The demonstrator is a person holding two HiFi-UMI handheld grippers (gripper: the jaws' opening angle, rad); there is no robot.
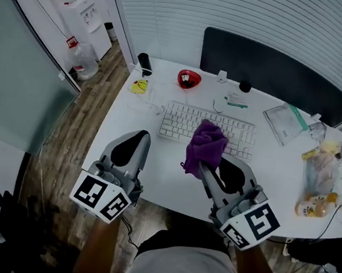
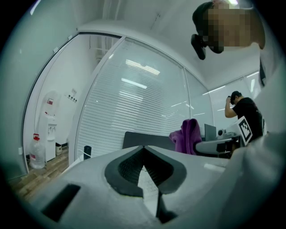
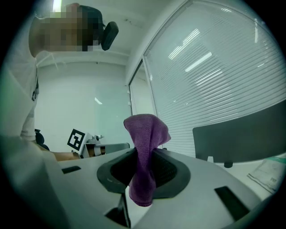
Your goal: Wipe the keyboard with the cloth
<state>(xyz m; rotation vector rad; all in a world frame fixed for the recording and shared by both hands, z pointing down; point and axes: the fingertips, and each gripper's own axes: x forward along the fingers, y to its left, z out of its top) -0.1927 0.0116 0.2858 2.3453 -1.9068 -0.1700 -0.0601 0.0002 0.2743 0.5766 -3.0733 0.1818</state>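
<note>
A white keyboard (image 1: 185, 121) lies in the middle of the white desk (image 1: 154, 174). My right gripper (image 1: 203, 165) is shut on a purple cloth (image 1: 206, 144), which hangs bunched over the keyboard's near edge; in the right gripper view the cloth (image 3: 144, 152) is pinched between the jaws and sticks up above them. My left gripper (image 1: 141, 136) is shut and empty, held over bare desk in front of the keyboard's left end. In the left gripper view its jaws (image 2: 144, 152) meet, with the cloth (image 2: 187, 135) off to the right.
A red mouse-like object (image 1: 189, 78), a black cylinder (image 1: 144, 63) and a yellow item (image 1: 139, 86) sit behind the keyboard. A clear plastic bag (image 1: 287, 123) and packaged goods (image 1: 321, 176) lie at the right. A dark panel (image 1: 278, 72) backs the desk. A water dispenser (image 1: 76, 4) stands far left.
</note>
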